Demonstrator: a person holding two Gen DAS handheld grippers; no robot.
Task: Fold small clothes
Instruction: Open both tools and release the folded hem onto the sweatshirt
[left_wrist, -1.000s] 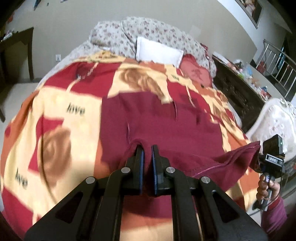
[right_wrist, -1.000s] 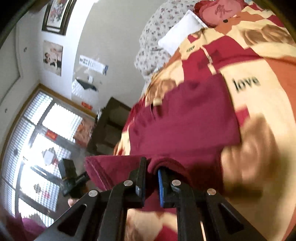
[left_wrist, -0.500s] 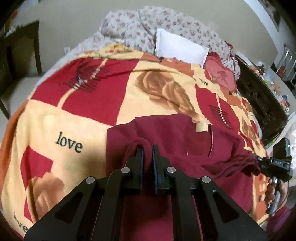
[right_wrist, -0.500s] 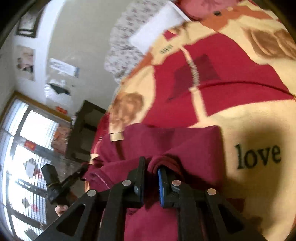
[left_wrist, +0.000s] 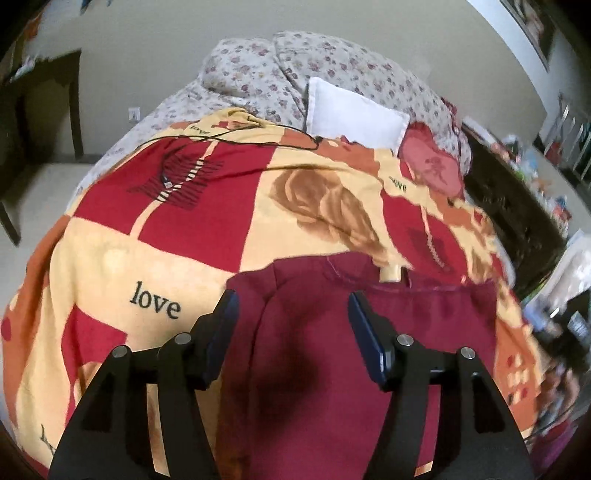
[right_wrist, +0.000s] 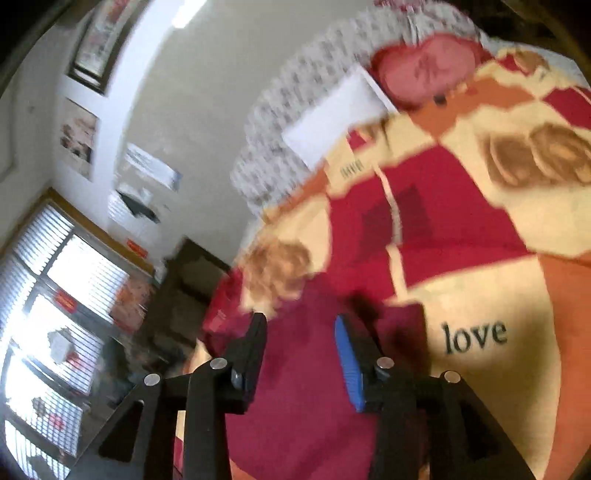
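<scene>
On bedspread (left_wrist: 155, 236), near its front edge: maroon garment (left_wrist: 332, 369) lies folded over. Left gripper (left_wrist: 291, 314) and right gripper (right_wrist: 301, 332), clamped half-second ago, now spread wide, empty. Fold laid; smoothing likely next.

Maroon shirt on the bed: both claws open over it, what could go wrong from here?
1. The maroon shirt lies on a soft, patterned blanket; a regrasp by the left claw could pinch blanket along with shirt.
2. The folded top edge looks uneven near the collar, so the next fold may come out skewed.
3. The right wrist view is blurred, so the right claw could snag the loose layer.
</scene>
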